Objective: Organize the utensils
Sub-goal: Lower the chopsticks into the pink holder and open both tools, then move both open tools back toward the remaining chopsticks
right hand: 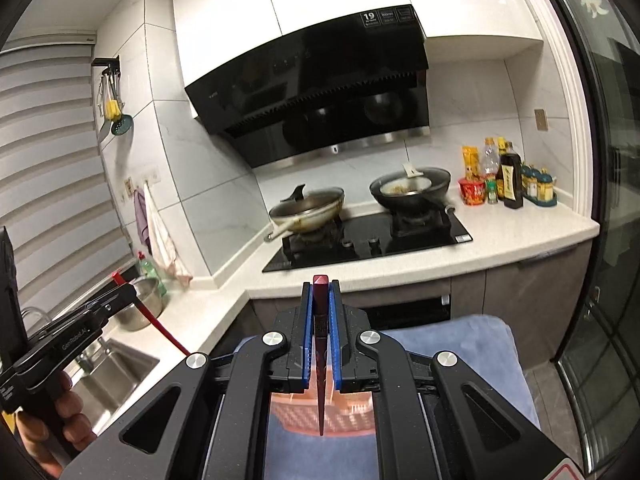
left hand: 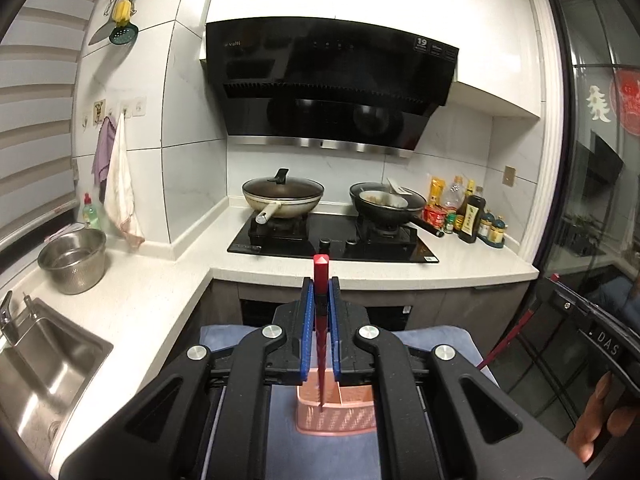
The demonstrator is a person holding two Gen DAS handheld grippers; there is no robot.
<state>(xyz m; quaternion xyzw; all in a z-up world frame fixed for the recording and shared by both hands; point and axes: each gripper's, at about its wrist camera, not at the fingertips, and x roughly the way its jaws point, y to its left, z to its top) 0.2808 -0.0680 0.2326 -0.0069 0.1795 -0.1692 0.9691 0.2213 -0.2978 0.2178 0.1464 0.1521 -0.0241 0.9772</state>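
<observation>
Gripping chopsticks [left hand: 321,320] above basket [left hand: 340,420]

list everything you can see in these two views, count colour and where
chopstick: two, red, one clamped in each gripper, tips pointing down toward the basket
basket: one, pink, on the blue cloth below the grippers
blue cloth: one, under the basket
pans: two, one cream and lidded, one black, on the stove
stove: one, black, set in the white counter
range hood: one, black, above the stove
bottles and jars: several, mixed colours, right of the stove
metal bowl: one, steel, beside the sink
sink: one, steel, left
hanging utensils: several, upper left wall
left gripper: black with blue pads, shut on a chopstick
right gripper: same, shut on a chopstick
</observation>
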